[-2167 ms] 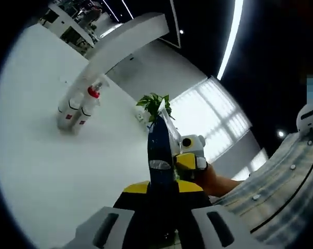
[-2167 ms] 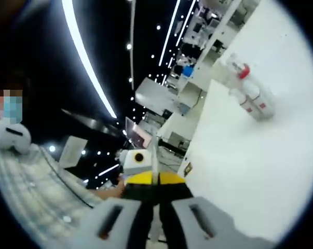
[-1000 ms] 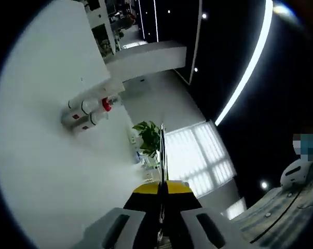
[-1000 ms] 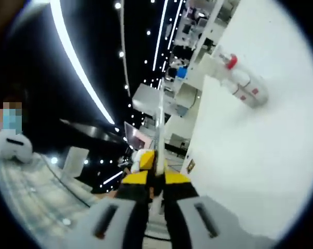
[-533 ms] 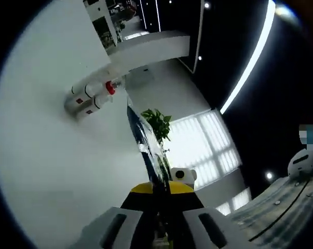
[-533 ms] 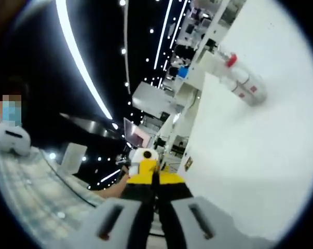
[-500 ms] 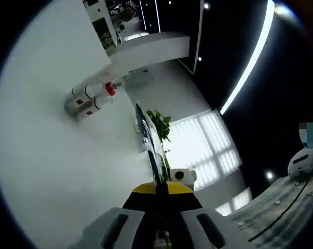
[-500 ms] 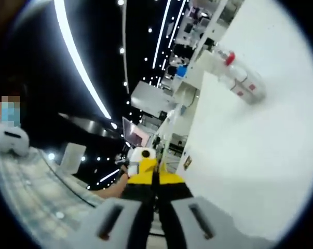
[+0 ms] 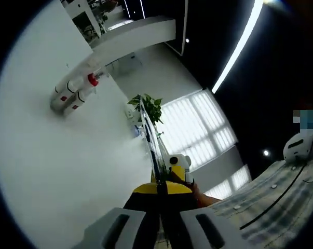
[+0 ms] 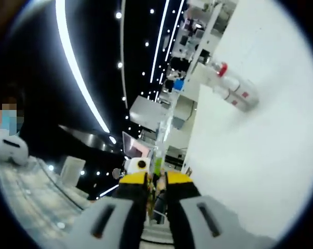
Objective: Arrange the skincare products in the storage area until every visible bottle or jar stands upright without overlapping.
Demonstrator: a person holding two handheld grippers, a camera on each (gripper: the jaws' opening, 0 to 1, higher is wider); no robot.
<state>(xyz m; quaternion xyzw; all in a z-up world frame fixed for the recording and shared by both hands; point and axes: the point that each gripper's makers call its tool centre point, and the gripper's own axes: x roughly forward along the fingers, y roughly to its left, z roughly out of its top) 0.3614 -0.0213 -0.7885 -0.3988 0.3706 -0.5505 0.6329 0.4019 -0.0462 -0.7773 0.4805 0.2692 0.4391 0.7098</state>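
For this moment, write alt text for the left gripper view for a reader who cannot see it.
Two white bottles, one with a red cap, stand side by side on a white table, apart from the left claw, whose jaws look pressed together on something thin. Beyond are a potted plant, bright window blinds and the other claw in a hand.

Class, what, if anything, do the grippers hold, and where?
Left gripper pinches a thin dark flat item, seen edge-on, by its near end; right gripper: unclear.

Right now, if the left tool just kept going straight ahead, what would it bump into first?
Probably the other tool, which sits just past the left tool and close to its line. The two white bottles stand well off to one side on the white table. Depth is hard to judge.
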